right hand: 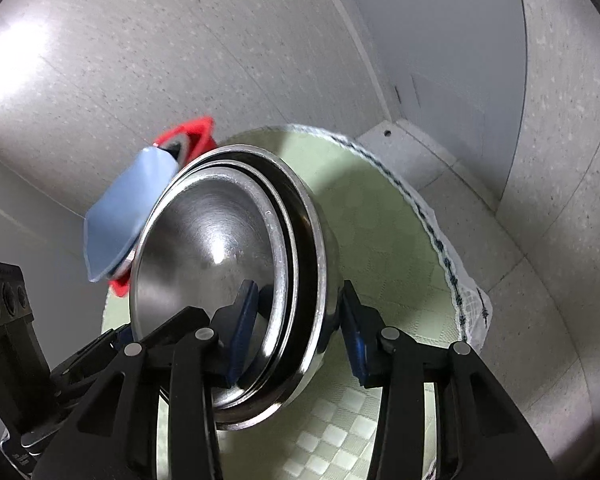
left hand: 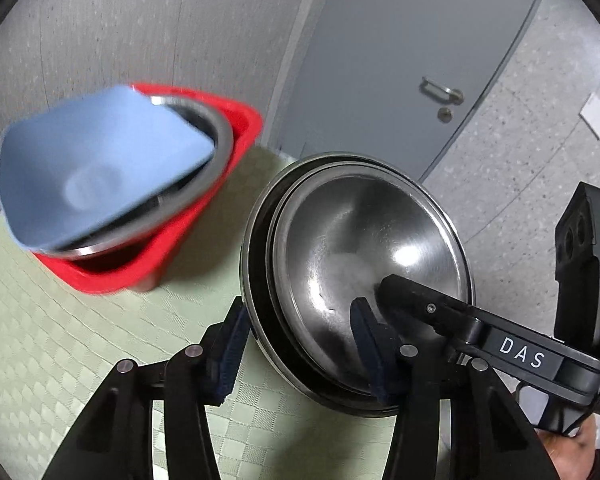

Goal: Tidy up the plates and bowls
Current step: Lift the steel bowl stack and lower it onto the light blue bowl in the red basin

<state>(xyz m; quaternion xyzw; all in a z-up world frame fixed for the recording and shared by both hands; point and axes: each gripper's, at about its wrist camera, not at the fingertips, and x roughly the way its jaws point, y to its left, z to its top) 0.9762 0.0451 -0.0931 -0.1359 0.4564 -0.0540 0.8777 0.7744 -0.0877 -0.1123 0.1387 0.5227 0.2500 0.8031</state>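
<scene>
Speckled grey wall behind, with faint vertical seams. To the right, a grey door with a metal lever handle and a round lock below it. Further right, more speckled wall carrying a white switch plate. Pale green checked cloth over the desk, fringed edge hanging above grey floor tiles. Bright glare on the left wall.

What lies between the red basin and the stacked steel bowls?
In the left wrist view, only bare green tablecloth separates the red basin from the steel bowls. Nothing else sits there.
</scene>
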